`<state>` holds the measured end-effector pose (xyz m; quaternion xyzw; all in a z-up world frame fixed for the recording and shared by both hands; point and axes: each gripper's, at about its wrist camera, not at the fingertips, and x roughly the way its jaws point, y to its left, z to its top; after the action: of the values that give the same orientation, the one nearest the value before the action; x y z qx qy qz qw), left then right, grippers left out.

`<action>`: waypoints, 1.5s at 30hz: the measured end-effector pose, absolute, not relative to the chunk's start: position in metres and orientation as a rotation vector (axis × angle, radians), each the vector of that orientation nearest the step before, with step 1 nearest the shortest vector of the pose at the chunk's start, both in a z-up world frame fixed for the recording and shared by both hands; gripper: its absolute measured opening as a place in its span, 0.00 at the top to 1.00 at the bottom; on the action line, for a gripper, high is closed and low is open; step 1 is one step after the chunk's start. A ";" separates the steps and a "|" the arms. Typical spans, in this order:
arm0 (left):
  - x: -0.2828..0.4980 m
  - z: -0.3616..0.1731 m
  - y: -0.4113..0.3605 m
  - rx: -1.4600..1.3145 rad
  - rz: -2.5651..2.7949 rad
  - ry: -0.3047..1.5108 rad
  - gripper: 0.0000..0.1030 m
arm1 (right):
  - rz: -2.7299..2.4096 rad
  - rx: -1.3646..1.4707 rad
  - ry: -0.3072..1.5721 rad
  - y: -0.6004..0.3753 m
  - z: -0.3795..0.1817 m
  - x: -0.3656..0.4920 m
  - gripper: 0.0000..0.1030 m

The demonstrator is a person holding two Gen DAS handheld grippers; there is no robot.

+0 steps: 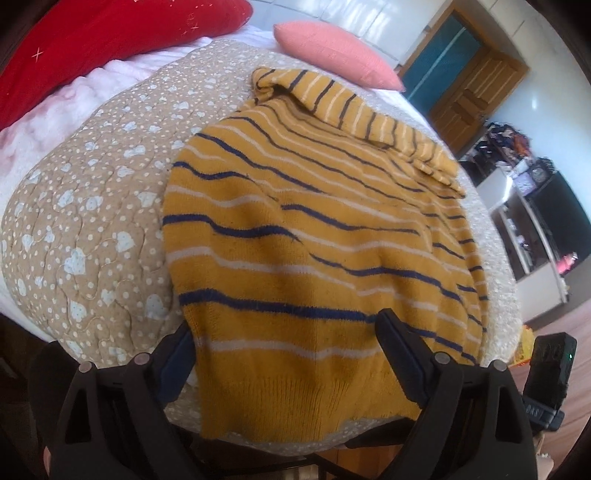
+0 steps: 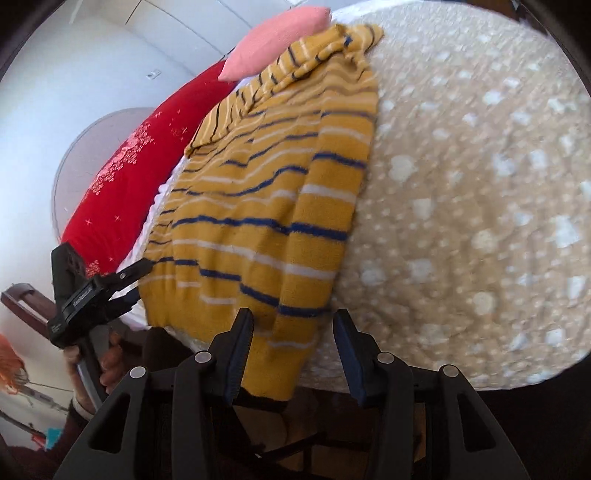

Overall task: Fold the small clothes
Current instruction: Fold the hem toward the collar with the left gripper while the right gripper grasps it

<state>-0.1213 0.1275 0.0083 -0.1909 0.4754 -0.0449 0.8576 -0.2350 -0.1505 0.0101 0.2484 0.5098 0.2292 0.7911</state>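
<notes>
A mustard striped sweater [image 1: 314, 240] lies spread on the bed's beige heart-print quilt [image 1: 92, 221], its hem hanging over the near edge and one sleeve folded across the far end beside a pink pillow [image 1: 332, 51]. The left tool [image 1: 284, 354] gapes wide, straddling the hem without pinching it. The right tool [image 2: 291, 350] is likewise released at the hem's right corner (the quilt in this view is blurred).

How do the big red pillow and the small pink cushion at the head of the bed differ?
The red pillow is far larger than the pink cushion. The red pillow carries a light sparkly pattern; the pink cushion is plain. The pink cushion lies close to the mustard striped sweater's folded sleeve; the red pillow lies farther off. Both rest at the far end of the beige quilt.
</notes>
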 end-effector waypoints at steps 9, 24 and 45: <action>-0.141 0.039 0.139 -0.387 -0.024 0.971 0.86 | 0.571 0.566 1.079 -0.127 0.023 -0.232 0.90; -0.160 0.080 0.147 -0.430 -0.039 0.875 0.92 | 0.665 0.550 0.932 -0.146 0.093 -0.233 0.90; 0.166 0.075 0.143 -0.411 -0.004 0.999 0.90 | 0.421 0.531 0.906 -0.149 0.125 0.061 0.90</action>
<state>0.1657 0.1434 0.0749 -0.1956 0.4754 -0.0019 0.8578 0.0607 -0.1489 0.1250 0.2516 0.4293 0.1993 0.8442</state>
